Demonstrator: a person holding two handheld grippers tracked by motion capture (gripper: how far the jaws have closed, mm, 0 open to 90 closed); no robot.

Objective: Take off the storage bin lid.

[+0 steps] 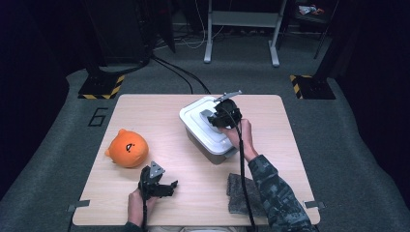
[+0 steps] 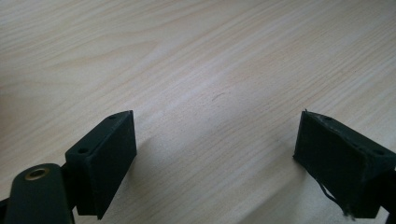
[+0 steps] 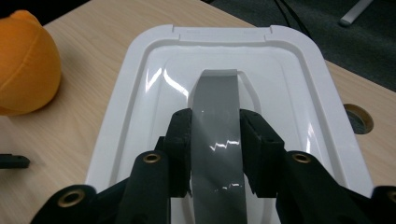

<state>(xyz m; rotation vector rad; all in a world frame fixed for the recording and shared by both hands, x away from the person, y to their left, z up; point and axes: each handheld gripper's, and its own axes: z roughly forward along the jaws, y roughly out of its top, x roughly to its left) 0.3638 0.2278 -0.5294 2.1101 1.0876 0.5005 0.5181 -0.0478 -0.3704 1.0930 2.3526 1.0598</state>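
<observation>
The right gripper (image 1: 218,117) hides the grey handle's (image 3: 217,140) middle and part of the white lid (image 3: 299,84) in the high view. Beside the lid, the orange plush toy (image 3: 25,70) is cut off by the frame's edge. The grey box's (image 1: 205,147) contents are hidden.

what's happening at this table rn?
A person works two handheld tongs. The right tongs are clamped on the grey handle of the white lid, which sits on the grey box. The left tongs rest open over bare table. An orange plush and a grey cloth lie nearby.
</observation>
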